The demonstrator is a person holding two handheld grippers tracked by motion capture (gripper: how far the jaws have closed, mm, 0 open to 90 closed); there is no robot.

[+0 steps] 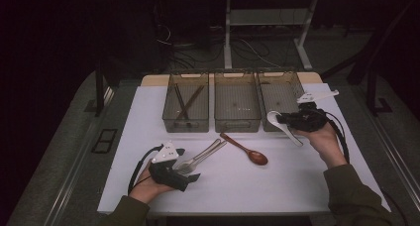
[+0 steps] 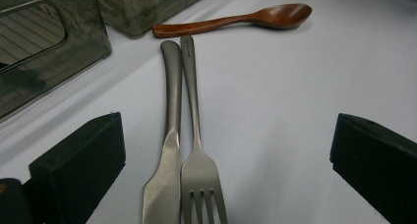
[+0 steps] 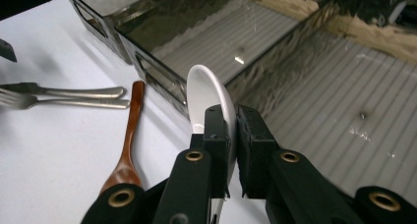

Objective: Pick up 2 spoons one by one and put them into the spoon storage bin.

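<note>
My right gripper (image 1: pixel 286 119) is shut on a white ceramic spoon (image 1: pixel 273 119), held in the air at the front of the right clear bin (image 1: pixel 282 82). In the right gripper view the pads (image 3: pixel 219 135) pinch the white spoon (image 3: pixel 206 94) near its bowl, above the bin's front wall. My left gripper (image 1: pixel 188 164) rests low on the table, open. In the left gripper view its jaws stand wide on either side of a metal knife (image 2: pixel 167 155) and a metal fork (image 2: pixel 199 170), which lie side by side. A wooden spoon (image 1: pixel 247 149) lies at the table's middle.
Three clear bins stand in a row at the back of the white table (image 1: pixel 277 186). The left bin (image 1: pixel 185 123) holds dark chopsticks (image 1: pixel 184 103). Nothing shows inside the middle bin (image 1: pixel 237 123). Dark floor surrounds the table.
</note>
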